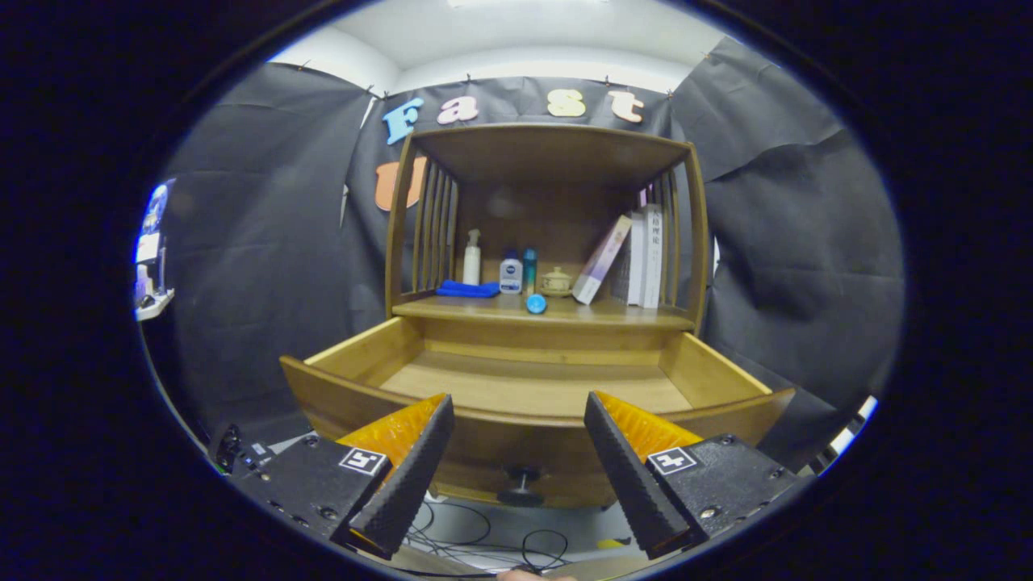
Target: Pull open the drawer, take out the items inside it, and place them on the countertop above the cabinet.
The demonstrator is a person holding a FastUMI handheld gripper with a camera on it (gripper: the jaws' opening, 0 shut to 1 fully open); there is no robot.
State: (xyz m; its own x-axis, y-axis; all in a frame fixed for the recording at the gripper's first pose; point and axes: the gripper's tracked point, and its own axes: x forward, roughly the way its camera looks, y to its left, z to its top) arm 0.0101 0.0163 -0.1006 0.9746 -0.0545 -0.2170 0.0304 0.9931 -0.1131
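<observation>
Wooden drawer (533, 387) pulled out, claw (516, 460) spread apart.

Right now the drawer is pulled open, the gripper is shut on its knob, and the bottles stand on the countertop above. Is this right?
One thing is wrong: the gripper is not shut on the knob. In the gripper view its fingers stand wide apart, holding nothing, with the knob between them on the drawer front. The rest holds: the drawer is pulled open and the bottles stand on the countertop above.
</observation>
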